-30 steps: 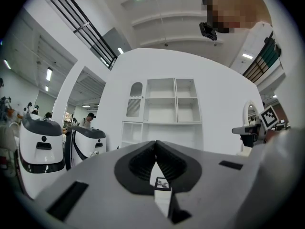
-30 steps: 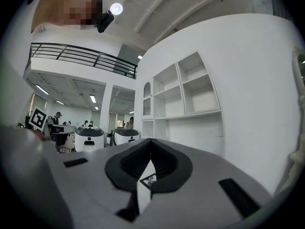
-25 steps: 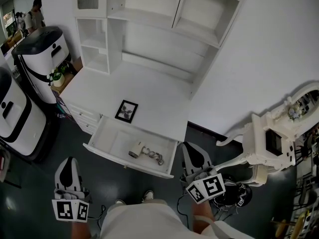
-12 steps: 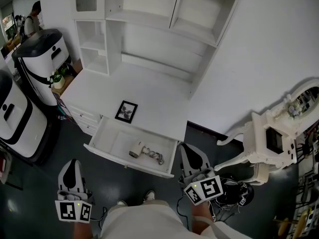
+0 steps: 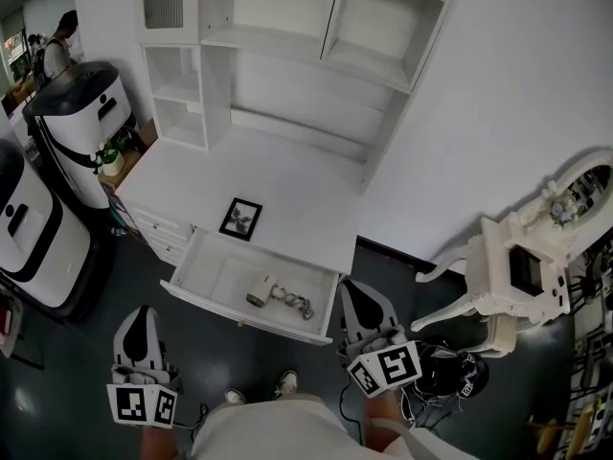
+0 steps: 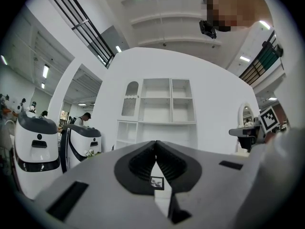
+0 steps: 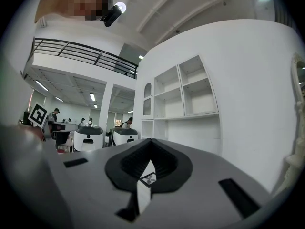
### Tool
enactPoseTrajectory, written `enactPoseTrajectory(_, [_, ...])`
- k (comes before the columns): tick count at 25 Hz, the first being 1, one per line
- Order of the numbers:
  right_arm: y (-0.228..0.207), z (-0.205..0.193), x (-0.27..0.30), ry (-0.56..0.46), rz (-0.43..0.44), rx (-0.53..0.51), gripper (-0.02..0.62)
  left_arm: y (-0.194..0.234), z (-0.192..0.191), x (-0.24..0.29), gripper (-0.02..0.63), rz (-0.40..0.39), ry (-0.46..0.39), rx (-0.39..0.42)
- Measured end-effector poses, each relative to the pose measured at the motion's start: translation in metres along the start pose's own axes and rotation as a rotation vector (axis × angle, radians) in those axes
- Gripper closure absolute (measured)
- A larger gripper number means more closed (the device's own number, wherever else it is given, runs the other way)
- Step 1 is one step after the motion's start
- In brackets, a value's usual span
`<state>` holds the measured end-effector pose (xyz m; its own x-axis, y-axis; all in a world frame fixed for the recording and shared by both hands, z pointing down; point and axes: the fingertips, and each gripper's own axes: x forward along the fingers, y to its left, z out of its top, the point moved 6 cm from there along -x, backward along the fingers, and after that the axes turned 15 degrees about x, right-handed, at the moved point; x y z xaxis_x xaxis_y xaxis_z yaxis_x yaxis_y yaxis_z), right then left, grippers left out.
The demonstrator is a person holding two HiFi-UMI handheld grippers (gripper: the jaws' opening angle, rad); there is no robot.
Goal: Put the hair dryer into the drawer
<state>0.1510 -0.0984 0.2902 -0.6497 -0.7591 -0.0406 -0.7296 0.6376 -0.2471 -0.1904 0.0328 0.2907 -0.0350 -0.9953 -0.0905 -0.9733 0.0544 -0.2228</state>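
The white drawer [image 5: 194, 264] of the desk [image 5: 297, 185] stands pulled open. Inside it lies the pale hair dryer [image 5: 260, 290], with its coiled cord [image 5: 298, 303] to its right. Both grippers hang in front of the drawer, over the dark floor, apart from it. My left gripper [image 5: 143, 314] sits lower left of the drawer, shut and holding nothing; in the left gripper view its tips [image 6: 155, 144] meet. My right gripper [image 5: 349, 287] is by the drawer's right front corner, also shut and holding nothing [image 7: 151, 142].
A small framed picture [image 5: 242, 218] lies on the desk behind the drawer. Two white machines [image 5: 75, 113] stand at the left, an ornate white stand [image 5: 517, 276] and cables [image 5: 445, 372] at the right. The person's feet [image 5: 284, 382] are below the drawer.
Nothing but a slight drift of the head view; both grippers stay shut and in place, and the hair dryer lies still in the drawer.
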Motion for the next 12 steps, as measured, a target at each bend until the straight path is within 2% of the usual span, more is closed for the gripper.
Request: enactPoseTrajectory(12, [-0.002,0.018,0.0,-0.031,0.02,-0.042,0.586,-0.011,0.011,0.005,0.589,-0.01,-0.025,0.004])
